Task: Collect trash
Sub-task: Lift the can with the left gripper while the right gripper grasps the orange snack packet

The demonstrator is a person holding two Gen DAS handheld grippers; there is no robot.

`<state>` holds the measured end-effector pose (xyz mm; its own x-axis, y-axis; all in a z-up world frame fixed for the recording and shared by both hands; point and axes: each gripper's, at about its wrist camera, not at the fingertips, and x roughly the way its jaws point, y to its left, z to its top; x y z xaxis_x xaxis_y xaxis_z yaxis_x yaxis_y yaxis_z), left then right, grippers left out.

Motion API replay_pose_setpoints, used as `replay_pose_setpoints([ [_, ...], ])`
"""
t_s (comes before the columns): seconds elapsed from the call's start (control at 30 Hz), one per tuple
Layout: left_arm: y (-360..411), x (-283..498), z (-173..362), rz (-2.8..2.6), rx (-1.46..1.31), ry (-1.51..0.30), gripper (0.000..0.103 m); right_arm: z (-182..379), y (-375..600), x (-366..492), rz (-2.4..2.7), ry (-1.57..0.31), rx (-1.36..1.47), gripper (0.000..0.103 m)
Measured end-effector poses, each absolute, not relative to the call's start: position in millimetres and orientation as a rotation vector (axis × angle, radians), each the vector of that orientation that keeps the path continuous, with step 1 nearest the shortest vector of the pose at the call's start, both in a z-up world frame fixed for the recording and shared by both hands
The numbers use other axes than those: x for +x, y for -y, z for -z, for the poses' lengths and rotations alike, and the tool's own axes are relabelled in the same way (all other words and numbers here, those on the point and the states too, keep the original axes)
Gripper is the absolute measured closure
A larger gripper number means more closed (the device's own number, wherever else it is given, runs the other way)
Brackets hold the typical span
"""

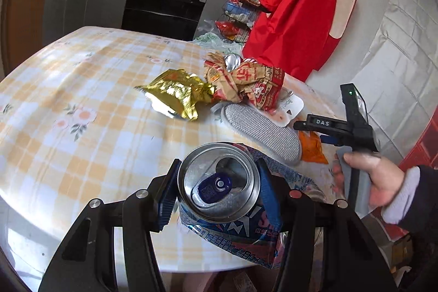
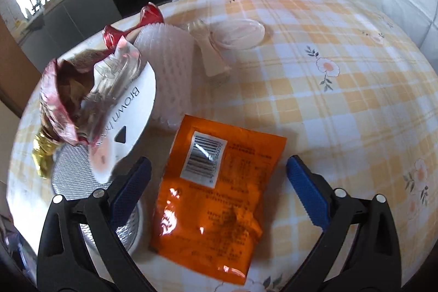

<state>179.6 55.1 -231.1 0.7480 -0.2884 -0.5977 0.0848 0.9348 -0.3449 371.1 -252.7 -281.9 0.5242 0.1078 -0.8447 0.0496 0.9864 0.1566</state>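
My left gripper point(image 1: 217, 192) is shut on a silver drink can point(image 1: 219, 182), top towards the camera, held above a blue-and-white wrapper point(image 1: 246, 237) at the table's near edge. A gold foil bag point(image 1: 175, 95), a crumpled red-and-tan wrapper point(image 1: 246, 84) and a grey foil lid point(image 1: 262, 130) lie further out. My right gripper point(image 2: 219, 190) is open, its blue pads either side of an orange snack packet point(image 2: 213, 199) lying flat on the table. It also shows in the left wrist view point(image 1: 353, 125), held by a hand over the orange packet point(image 1: 312, 149).
The round table point(image 2: 342, 78) has a yellow checked floral cloth. In the right wrist view lie a white foam fruit net point(image 2: 167, 73), a white card lid point(image 2: 128, 122), a crumpled pink wrapper point(image 2: 68, 100), a plastic fork point(image 2: 210, 54) and a clear lid point(image 2: 241, 32). A red garment point(image 1: 298, 7) hangs behind.
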Motion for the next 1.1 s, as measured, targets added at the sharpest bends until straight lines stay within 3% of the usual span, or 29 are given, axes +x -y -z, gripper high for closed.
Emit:
replay_pose_setpoints([
  [0.2,-73,164,243,0.194,-0.426,-0.738,0.050,286,239,363,-0.046,-1.058,0.018,0.008],
  [0.3,-73,160,243,0.198,-0.426,-0.732,0.050,282,243,355,-0.068,-1.039,0.008,0.030],
  [0.43,-66,149,236,0.248,-0.416,-0.702,0.050,280,256,336,-0.067,-1.003,0.009,0.035],
  [0.7,-50,126,221,0.288,-0.410,-0.684,0.050,254,287,294,-0.062,-0.922,0.111,0.036],
  [1.1,-48,89,189,0.271,-0.388,-0.655,0.050,183,251,193,-0.278,-0.706,0.058,0.036],
])
